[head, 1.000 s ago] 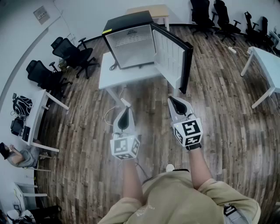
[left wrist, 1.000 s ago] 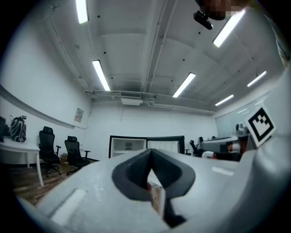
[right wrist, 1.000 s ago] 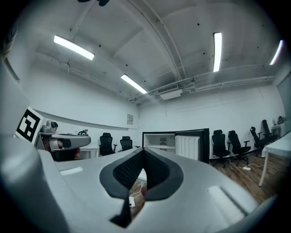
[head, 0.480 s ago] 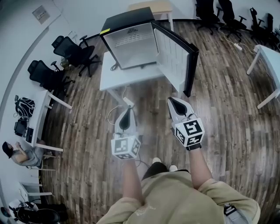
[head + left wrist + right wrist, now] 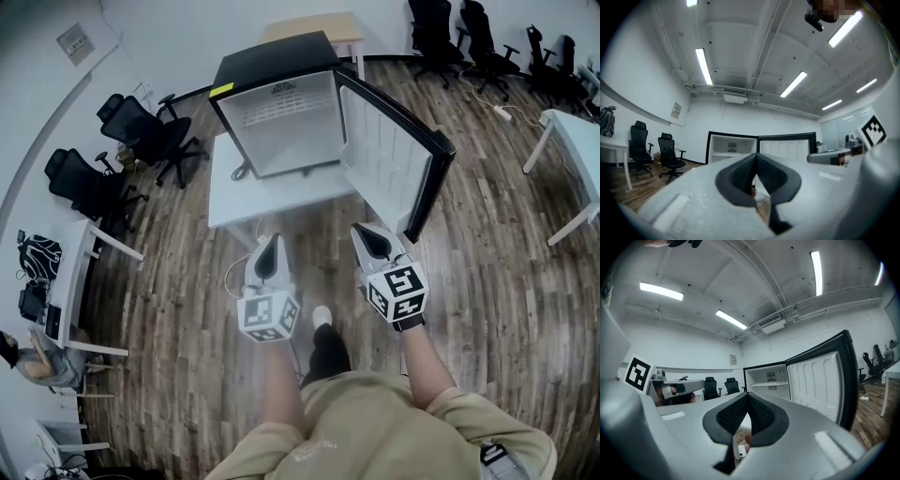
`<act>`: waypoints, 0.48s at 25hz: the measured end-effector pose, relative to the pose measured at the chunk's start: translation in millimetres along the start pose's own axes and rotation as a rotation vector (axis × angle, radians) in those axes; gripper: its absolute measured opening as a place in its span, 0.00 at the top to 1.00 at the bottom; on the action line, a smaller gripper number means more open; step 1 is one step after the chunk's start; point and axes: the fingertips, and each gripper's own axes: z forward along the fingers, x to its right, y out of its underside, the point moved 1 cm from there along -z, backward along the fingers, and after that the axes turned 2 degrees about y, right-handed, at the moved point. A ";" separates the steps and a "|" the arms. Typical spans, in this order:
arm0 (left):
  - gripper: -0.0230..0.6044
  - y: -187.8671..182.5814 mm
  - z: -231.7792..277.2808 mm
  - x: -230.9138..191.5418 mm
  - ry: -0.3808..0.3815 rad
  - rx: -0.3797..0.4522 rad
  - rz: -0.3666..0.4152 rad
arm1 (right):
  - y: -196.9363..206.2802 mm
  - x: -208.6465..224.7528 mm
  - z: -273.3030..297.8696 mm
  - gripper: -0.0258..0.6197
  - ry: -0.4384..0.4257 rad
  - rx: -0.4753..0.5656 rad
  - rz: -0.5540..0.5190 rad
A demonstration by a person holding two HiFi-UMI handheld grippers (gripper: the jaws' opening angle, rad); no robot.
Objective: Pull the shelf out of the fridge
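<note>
A black mini fridge (image 5: 281,103) stands on a white table (image 5: 272,192), its door (image 5: 389,155) swung open to the right. Its white inside shows in both gripper views, with a shelf (image 5: 769,384) across the upper part, also visible as the shelf (image 5: 724,153) from the left side. My left gripper (image 5: 269,246) and right gripper (image 5: 367,234) are held side by side in front of the table, short of the fridge and touching nothing. Both are shut with nothing between the pads, as the left gripper (image 5: 756,159) and right gripper (image 5: 748,397) show in their own views.
Black office chairs (image 5: 141,131) stand at the left, more chairs (image 5: 450,37) at the back right. A white desk (image 5: 577,131) is at the right and a wooden desk (image 5: 319,28) behind the fridge. A cable (image 5: 234,262) lies on the floor under the table. A person (image 5: 37,361) sits far left.
The fridge and table have come nearer and look larger. A foot has stepped forward between the arms. Both grippers stay shut and level.
</note>
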 end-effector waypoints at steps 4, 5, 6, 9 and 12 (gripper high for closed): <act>0.96 -9.9 61.8 -59.3 0.039 0.014 -0.004 | -14.9 9.9 80.9 0.96 0.039 -0.003 -0.001; 0.96 -12.4 77.9 -74.0 0.047 0.020 -0.011 | -19.4 13.4 100.6 0.96 0.049 0.001 0.003; 0.96 -14.6 94.3 -88.9 0.052 0.025 -0.018 | -23.3 16.9 120.7 0.96 0.058 0.003 0.007; 0.96 -17.4 141.5 -133.3 0.065 0.027 -0.025 | -27.9 24.3 181.6 0.96 0.074 -0.013 0.012; 0.96 -17.2 179.6 -174.9 0.088 0.020 -0.045 | -26.9 28.5 237.5 0.96 0.101 -0.035 0.038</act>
